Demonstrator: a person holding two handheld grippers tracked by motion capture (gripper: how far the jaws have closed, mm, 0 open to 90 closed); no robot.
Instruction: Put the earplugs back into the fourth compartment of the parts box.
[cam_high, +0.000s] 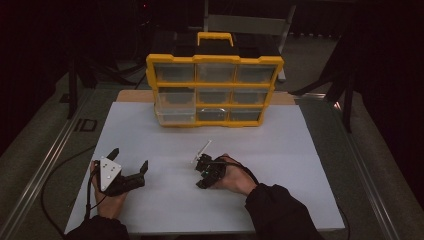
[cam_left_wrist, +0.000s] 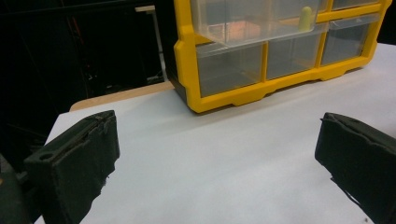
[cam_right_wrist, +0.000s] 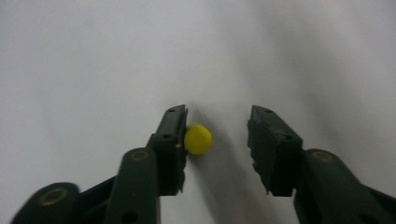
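A yellow drawer cabinet (cam_high: 215, 90) is set at the far side of the table (cam_high: 165, 145). The left claw (cam_left_wrist: 217, 154) is spread wide, empty. The right claw (cam_right_wrist: 217, 140) is part-spread around a small yellow piece (cam_right_wrist: 198, 138) lying on the table, touched by one jaw only. If squeezed off-centre, the piece could likely be flicked away.

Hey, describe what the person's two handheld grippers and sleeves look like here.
Both are black two-jaw tools. The left gripper carries a grey three-cornered plate with small dots on top, and a thin black cable trails from it. Its jaws end in thick, blocky black pads. The right gripper has slimmer black arms with brass-coloured rivets. The person wears dark long sleeves.
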